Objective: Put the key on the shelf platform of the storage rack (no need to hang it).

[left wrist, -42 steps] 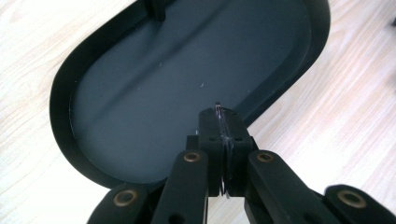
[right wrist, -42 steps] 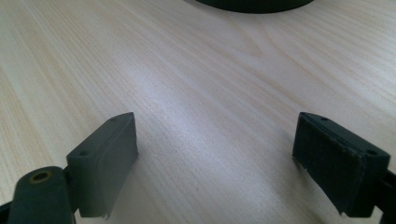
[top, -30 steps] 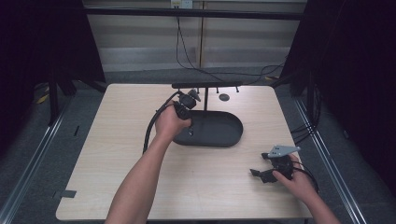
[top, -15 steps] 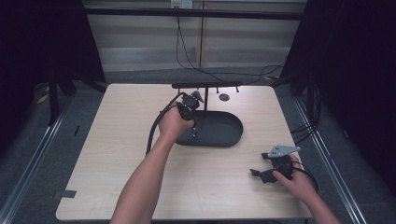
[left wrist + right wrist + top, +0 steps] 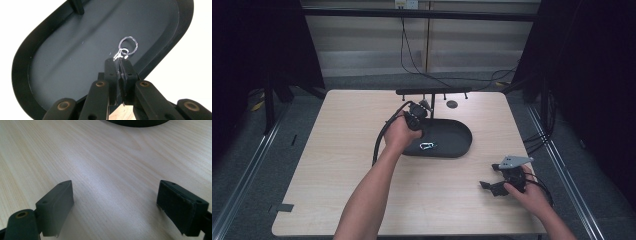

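Observation:
A black oval tray [image 5: 457, 142] lies mid-table, and a small silver key ring [image 5: 427, 146] with a clasp rests on its floor. My left gripper [image 5: 416, 119] is held over the tray's left end. In the left gripper view its jaws are pressed together, the left gripper [image 5: 119, 61] tips just short of the key ring [image 5: 127, 45] on the tray [image 5: 62, 57]. My right gripper [image 5: 492, 186] sits near the table's front right. In the right gripper view the right gripper [image 5: 115, 195] stands wide open over bare wood, nothing between its fingers.
A thin black post [image 5: 432, 107] rises from the tray's back edge and carries a crossbar with pegs [image 5: 432, 91]. A small dark disc [image 5: 452, 104] lies behind the tray. The left gripper's cable [image 5: 379, 140] loops over the table left of the tray.
The left hand and its gripper have shifted slightly nearer and lower over the tray. The key ring has stayed on the tray. The right gripper has not moved.

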